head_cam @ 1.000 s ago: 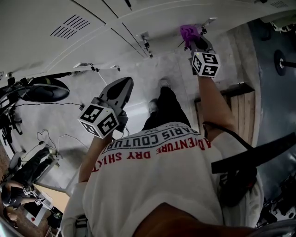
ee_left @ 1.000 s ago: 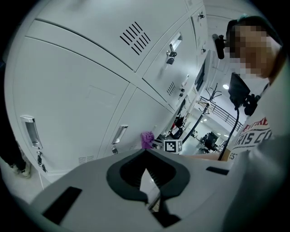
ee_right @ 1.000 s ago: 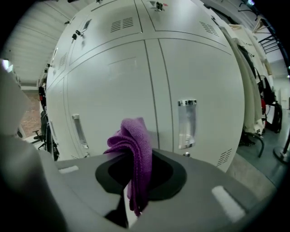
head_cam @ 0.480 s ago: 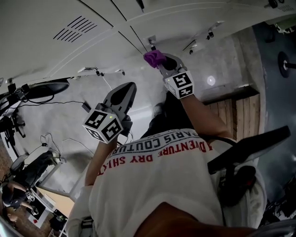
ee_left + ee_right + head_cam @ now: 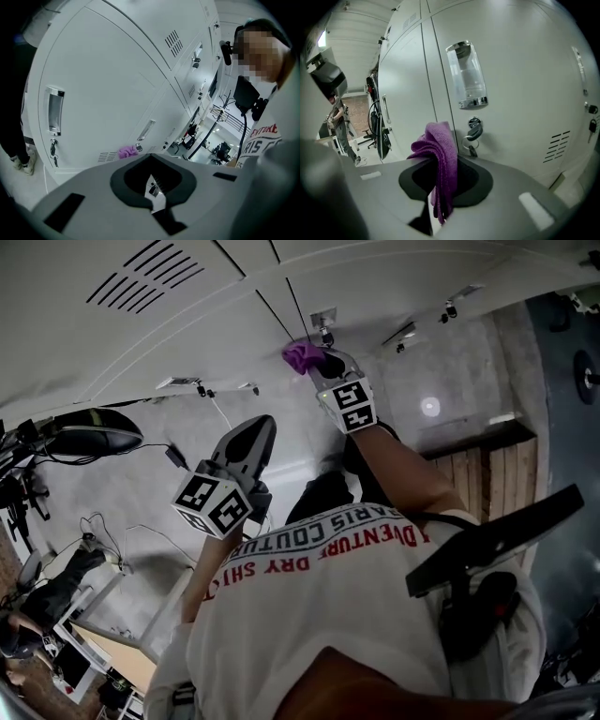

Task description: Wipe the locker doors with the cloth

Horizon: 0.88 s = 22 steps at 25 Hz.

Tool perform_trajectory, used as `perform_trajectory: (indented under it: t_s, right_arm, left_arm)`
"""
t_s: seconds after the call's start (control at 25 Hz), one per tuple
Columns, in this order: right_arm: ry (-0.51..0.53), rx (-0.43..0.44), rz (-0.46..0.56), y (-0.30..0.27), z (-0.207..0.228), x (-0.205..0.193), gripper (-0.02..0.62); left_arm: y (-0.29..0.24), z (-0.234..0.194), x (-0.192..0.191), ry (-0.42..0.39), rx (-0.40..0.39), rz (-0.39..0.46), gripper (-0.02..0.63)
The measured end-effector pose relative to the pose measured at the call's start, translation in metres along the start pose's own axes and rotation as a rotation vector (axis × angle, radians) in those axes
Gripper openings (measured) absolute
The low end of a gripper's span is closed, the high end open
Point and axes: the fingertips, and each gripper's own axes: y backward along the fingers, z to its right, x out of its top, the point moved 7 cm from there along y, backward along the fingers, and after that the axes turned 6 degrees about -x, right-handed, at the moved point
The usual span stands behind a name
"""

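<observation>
Head view: right hand-held gripper point(image 5: 322, 360) raised, presses cloth point(image 5: 302, 355) against locker door point(image 5: 187, 324).

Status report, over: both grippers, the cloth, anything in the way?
Left gripper shut, empty. Right gripper shut on cloth, at locker door. Key hangs in lock beside cloth; may snag.

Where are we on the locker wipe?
Done: the purple cloth is clamped in the right gripper. In hand: cloth held at a locker door beside its key lock; contact unclear. Remaining: no door shows visible signs of wiping, so treat all as pending. The left gripper is shut, empty, away from the doors.
</observation>
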Motion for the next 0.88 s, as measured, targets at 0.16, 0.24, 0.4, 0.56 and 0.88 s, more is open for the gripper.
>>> perform_trajectory:
  t_s: [0.16,0.24,0.4,0.56,0.88]
  right_arm:
    - [-0.018,-0.045,0.002,-0.008,0.010,-0.003,0.054]
    - [-0.017,-0.057,0.004,-0.012,0.014,-0.002,0.054]
    - [0.005,-0.061,0.011,-0.016,0.018,-0.001,0.054]
    - [0.022,-0.053,0.017,-0.015,0.021,0.000,0.054]
    - [0.056,-0.062,0.015,-0.005,0.049,0.000,0.054]
  left_arm:
    - [0.001,-0.009,-0.002,0.010,0.004,0.012,-0.001]
    - [0.001,-0.012,-0.003,0.014,0.004,0.011,0.000]
    - [-0.001,-0.016,-0.001,0.016,0.005,0.012,0.000]
    - [-0.004,-0.019,0.002,0.015,0.004,0.004,0.000]
    - [-0.022,-0.018,0.010,0.005,-0.015,-0.009,-0.001]
